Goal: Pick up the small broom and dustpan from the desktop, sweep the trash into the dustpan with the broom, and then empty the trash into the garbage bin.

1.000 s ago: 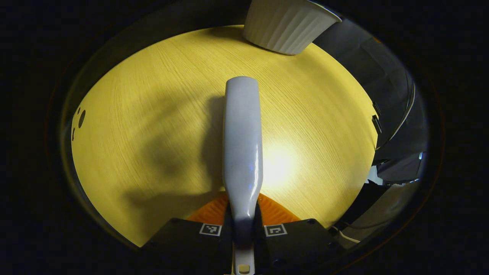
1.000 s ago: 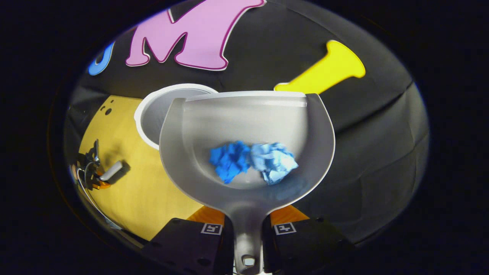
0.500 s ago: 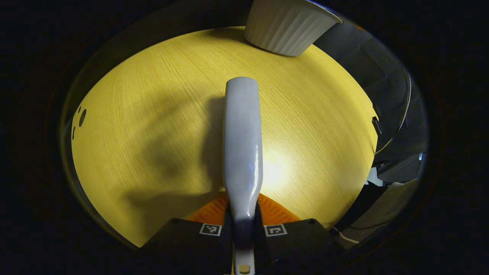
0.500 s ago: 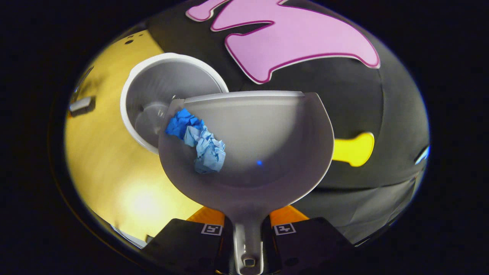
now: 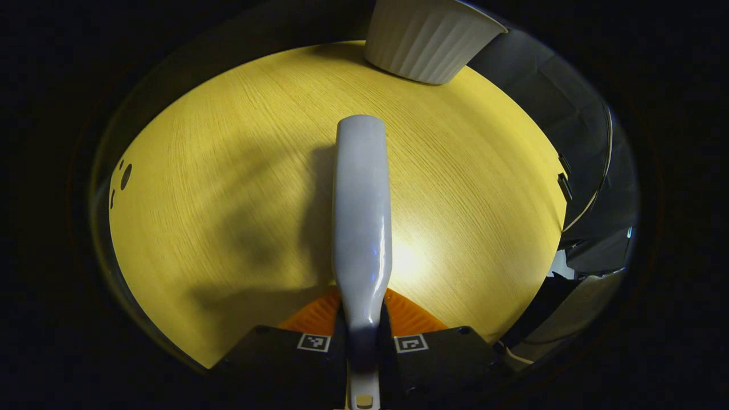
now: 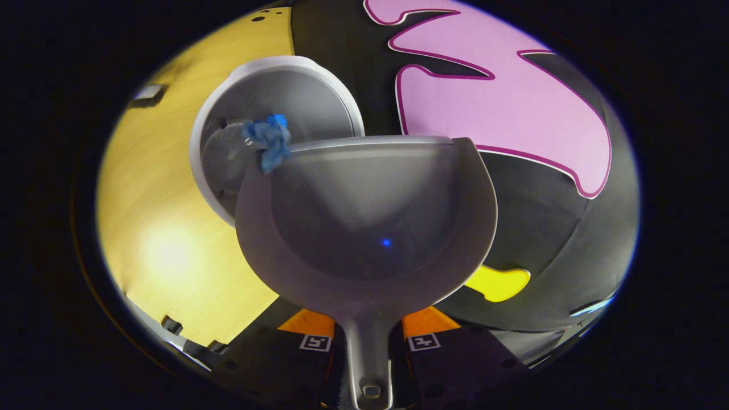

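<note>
1. Left gripper view: the left gripper (image 5: 362, 341) clamps the broom (image 5: 361, 210) by its handle between both fingers. The broom reaches straight ahead over the yellow desktop (image 5: 228, 171). The ribbed white garbage bin (image 5: 427, 37) stands far ahead, slightly right.
2. Right gripper view: the right gripper (image 6: 367, 341) grips the dustpan (image 6: 364, 228) by its handle, pan tilted. Blue crumpled trash (image 6: 269, 139) sits at the pan's front-left lip, over the open bin (image 6: 285, 97) ahead-left.

Each gripper (image 5: 362, 341) (image 6: 369, 341) with black blocks, square coded markers, ribbed orange parts behind
</note>
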A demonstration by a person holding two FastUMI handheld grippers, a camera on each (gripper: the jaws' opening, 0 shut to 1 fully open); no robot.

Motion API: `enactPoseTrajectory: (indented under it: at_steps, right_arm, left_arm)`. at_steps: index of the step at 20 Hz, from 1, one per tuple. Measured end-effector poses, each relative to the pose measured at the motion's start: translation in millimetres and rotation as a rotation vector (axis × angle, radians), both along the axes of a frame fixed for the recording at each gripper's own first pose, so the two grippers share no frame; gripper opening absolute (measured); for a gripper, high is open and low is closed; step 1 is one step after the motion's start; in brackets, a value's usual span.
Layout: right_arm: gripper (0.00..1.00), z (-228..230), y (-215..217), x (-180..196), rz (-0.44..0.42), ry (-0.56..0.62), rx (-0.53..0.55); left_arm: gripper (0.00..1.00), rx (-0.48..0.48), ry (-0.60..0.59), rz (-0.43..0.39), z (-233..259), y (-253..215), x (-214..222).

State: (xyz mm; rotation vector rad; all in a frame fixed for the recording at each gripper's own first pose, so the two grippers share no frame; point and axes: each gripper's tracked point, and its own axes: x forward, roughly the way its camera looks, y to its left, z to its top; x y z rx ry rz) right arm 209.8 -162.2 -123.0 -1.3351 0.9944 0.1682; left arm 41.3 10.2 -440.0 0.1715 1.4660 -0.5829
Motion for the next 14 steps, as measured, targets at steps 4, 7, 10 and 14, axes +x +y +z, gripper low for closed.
enactPoseTrajectory:
  at_steps: [4, 7, 10, 14]
  right_arm:
    - [0.33, 2, -4, -5, -0.018, -0.020, 0.024]
    - [0.34, -4, -6, -13, -0.140, -0.053, 0.186]
    - [0.34, -14, -2, -31, -0.303, -0.072, 0.401]
    - [0.34, -19, 9, -36, -0.458, -0.130, 0.671]
  left_arm:
    - [0.26, 0.007, -0.002, -0.003, -1, 0, 1]
    - [0.27, 0.017, -0.003, -0.005, -2, 1, 1]
    - [0.27, 0.027, -0.006, -0.011, -2, 2, 1]
    - [0.27, 0.036, -0.008, -0.009, -2, 2, 1]
